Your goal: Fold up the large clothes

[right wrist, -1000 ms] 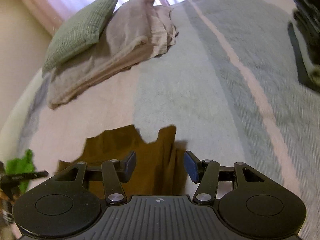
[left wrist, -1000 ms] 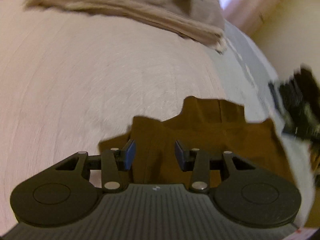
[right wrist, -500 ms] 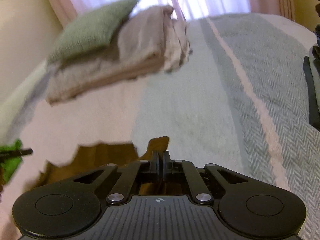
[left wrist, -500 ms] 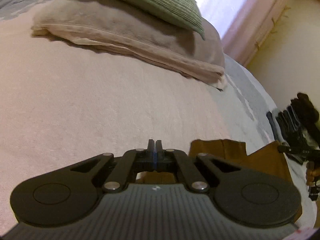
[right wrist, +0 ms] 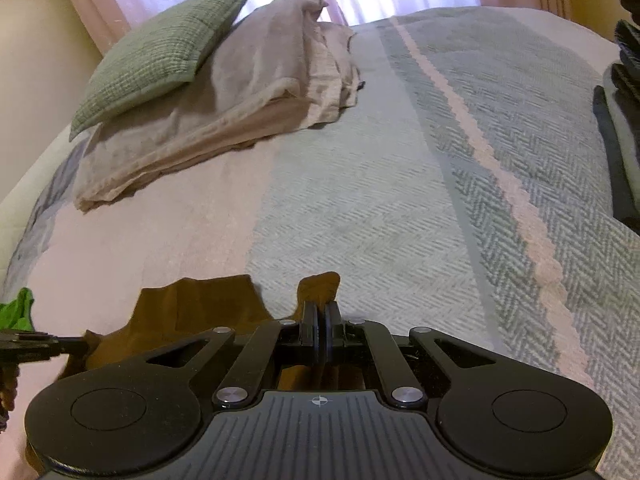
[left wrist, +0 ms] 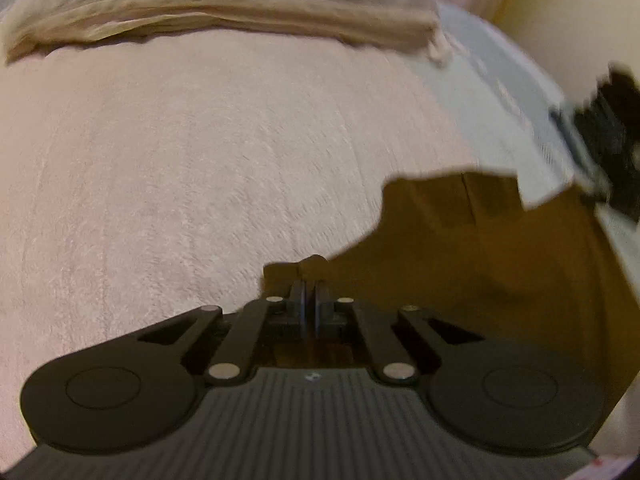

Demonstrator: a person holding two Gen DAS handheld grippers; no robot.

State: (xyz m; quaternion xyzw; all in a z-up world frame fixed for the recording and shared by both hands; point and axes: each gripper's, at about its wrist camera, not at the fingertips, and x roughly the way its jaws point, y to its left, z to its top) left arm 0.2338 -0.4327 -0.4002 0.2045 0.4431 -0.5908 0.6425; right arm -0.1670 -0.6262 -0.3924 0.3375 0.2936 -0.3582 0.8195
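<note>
A brown garment (left wrist: 472,256) lies on the bed, seen low in both wrist views. My left gripper (left wrist: 311,284) is shut on the garment's left corner, with a small tuft of brown cloth poking up past the pads. In the right wrist view my right gripper (right wrist: 320,312) is shut on another corner of the brown garment (right wrist: 200,312), whose tip stands up beyond the pads. The other gripper shows as a dark blurred shape (left wrist: 612,140) at the right edge of the left view, and as a black tip (right wrist: 36,346) at the left edge of the right view.
The bed has a pink and grey-green herringbone blanket (right wrist: 440,184). A folded beige blanket (right wrist: 240,108) with a green cushion (right wrist: 164,48) lies at the far side by the curtains. Dark folded clothes (right wrist: 620,128) sit at the right edge. Something green (right wrist: 16,312) shows at the left.
Both grippers went from open above the brown garment to shut on its corners. The left view has since tilted lower, bringing more of the garment into sight.
</note>
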